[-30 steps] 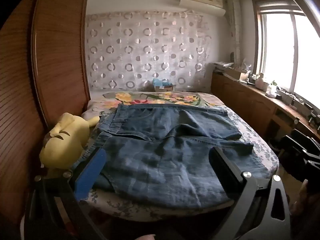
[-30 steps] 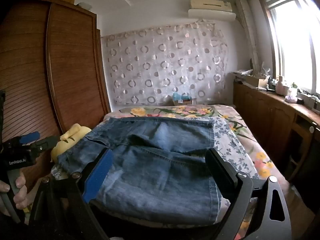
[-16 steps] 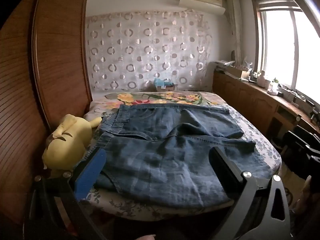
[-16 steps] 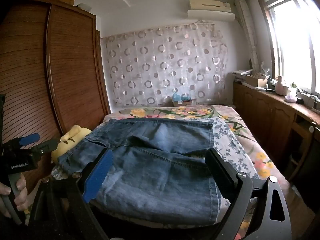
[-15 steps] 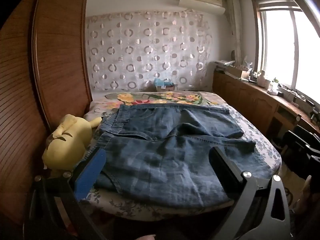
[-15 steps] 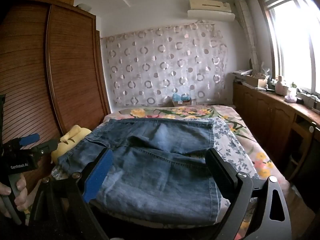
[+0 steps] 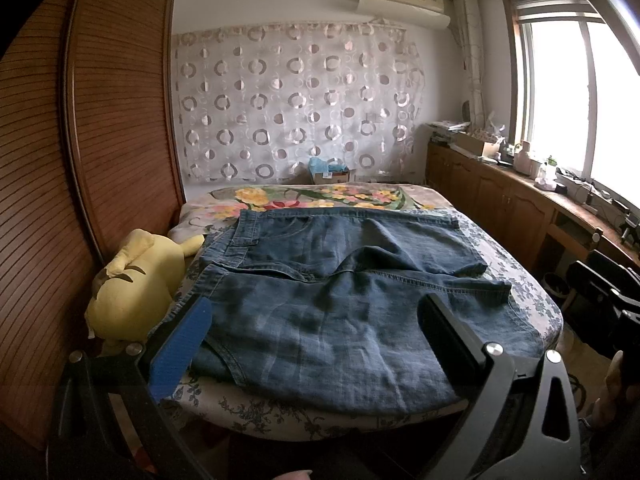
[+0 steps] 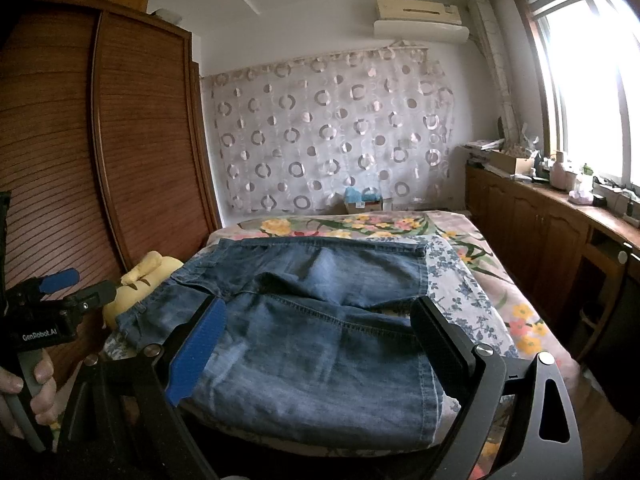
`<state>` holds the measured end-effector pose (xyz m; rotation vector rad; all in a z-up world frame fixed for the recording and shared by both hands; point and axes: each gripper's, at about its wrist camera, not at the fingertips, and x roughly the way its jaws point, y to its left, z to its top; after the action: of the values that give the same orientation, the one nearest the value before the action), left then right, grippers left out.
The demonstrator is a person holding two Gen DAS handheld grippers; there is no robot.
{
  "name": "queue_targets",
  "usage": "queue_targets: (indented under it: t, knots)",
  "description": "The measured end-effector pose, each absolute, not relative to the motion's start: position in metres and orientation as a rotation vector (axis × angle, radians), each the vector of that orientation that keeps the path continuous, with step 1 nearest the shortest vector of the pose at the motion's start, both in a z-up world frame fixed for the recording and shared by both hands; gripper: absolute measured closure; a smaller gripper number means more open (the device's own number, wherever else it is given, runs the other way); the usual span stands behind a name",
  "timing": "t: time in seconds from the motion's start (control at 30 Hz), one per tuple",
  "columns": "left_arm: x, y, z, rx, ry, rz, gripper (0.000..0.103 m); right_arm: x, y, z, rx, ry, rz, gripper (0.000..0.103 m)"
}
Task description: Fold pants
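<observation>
Both grippers have pulled back and tipped up a bit since a second ago, while the folded blue jeans (image 7: 344,304) haven't budged on the floral bedspread (image 7: 320,196), filling the 6 o'clock half of each view. Left gripper (image 7: 316,320) and right gripper (image 8: 320,324) both hang wide open, holding nothing. Yellow plush toy (image 7: 136,288) sits at 9 o'clock beside the jeans.

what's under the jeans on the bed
The jeans lie flat on a floral bedspread, whose blue-flowered edge shows along their right and near sides. The spread directly beneath them is covered, so anything there cannot be seen.
</observation>
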<state>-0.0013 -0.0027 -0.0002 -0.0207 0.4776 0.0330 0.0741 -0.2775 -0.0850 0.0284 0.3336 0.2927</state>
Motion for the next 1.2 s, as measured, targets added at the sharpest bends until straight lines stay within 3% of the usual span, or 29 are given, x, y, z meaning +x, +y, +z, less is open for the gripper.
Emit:
queue_targets:
  t: [1.2]
  knots:
    - [-0.0020,-0.0039,0.0004,-0.013,0.471,0.036,0.000,0.0745,-0.2779,-0.0845,0.029,0.334,0.293,0.009]
